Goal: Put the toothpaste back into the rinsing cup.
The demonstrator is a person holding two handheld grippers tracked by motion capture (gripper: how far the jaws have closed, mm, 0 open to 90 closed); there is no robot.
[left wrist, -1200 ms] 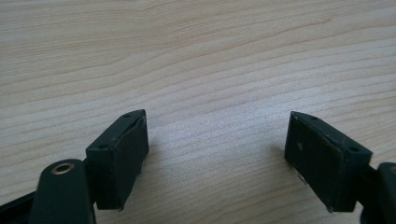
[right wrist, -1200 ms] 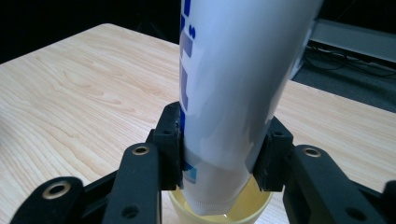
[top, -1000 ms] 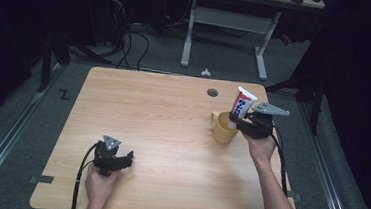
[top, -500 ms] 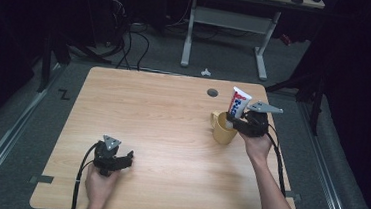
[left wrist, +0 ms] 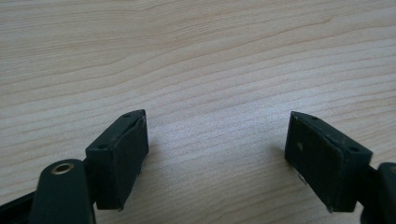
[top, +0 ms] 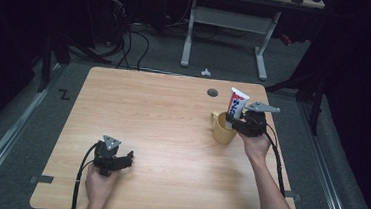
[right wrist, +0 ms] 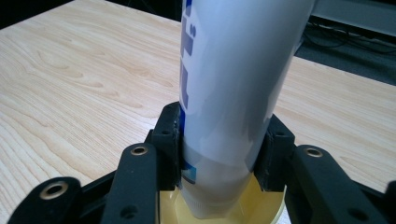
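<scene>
While its blue lettering stays unreadable, the right gripper [right wrist: 219, 149] clamps the tube [right wrist: 233, 93]; left gripper [left wrist: 217, 158] fingers wide

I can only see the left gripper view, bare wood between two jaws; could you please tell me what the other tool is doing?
Observer: The right tool is shut on a tube, held upright.
Operator: Thanks, is the tube over anything?
Observer: Yes, its lower end is at the mouth of a yellow mug.
Operator: And where is that mug on the table?
Observer: Near the table's right edge in the high view, far across from the left tool, which is open.
</scene>
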